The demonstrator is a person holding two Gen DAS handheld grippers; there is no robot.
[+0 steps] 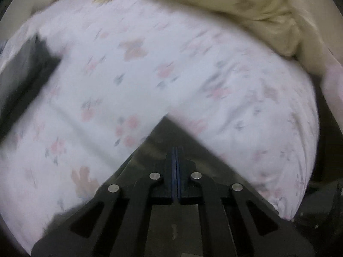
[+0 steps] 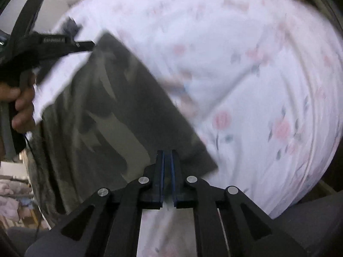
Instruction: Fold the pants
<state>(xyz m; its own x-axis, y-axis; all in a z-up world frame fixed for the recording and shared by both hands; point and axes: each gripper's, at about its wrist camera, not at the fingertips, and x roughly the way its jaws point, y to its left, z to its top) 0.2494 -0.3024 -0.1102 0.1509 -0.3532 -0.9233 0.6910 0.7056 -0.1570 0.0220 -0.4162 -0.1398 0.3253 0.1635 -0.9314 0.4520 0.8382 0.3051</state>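
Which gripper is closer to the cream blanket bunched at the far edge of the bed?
Hard to call. Only the left wrist view shows the cream blanket, lying beyond the left gripper across the floral sheet. The right gripper is shut on the camouflage pants; its view lacks the blanket.

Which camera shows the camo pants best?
The right wrist view: the camouflage pants spread wide there, held between the right claw and the left claw. The left wrist view shows only a dark corner at its own shut fingers.
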